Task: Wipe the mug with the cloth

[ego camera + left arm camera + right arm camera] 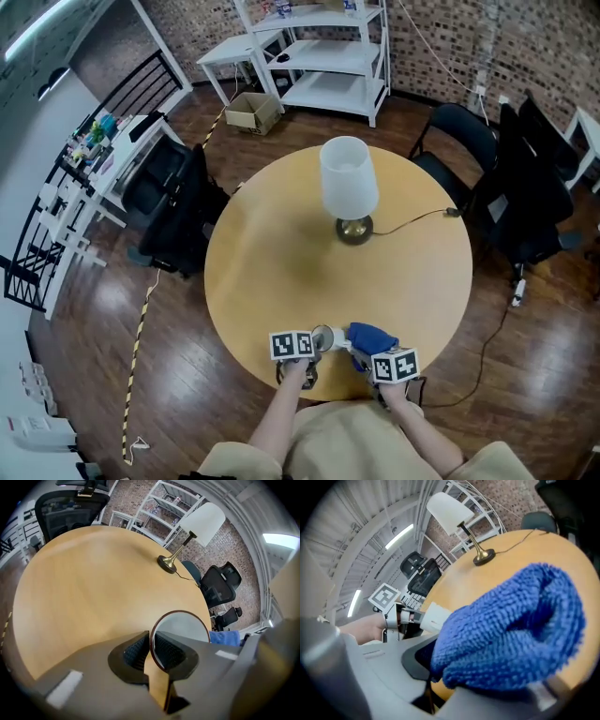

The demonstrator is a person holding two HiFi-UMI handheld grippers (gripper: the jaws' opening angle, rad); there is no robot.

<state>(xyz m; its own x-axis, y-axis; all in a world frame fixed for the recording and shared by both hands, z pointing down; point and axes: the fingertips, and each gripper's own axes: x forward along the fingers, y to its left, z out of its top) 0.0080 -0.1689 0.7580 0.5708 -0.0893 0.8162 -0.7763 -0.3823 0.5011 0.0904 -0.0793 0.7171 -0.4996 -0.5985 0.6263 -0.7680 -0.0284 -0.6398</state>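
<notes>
A small mug (323,337) stands near the front edge of the round wooden table (281,262). My left gripper (302,354) is shut on the mug's rim: in the left gripper view the mug's thin wall (182,630) sits pinched between the two dark pads (136,651). Just right of the mug, my right gripper (377,361) is shut on a blue fluffy cloth (372,336). In the right gripper view the bunched cloth (511,630) fills the space between the jaws and hides their tips. The cloth lies beside the mug; I cannot tell whether they touch.
A white-shaded lamp (349,187) with a brass base stands past the table's middle, its cable (412,220) running off to the right. Black chairs (525,197) stand right of the table and another (173,206) left. White shelving (328,56) and a cardboard box (251,112) are behind.
</notes>
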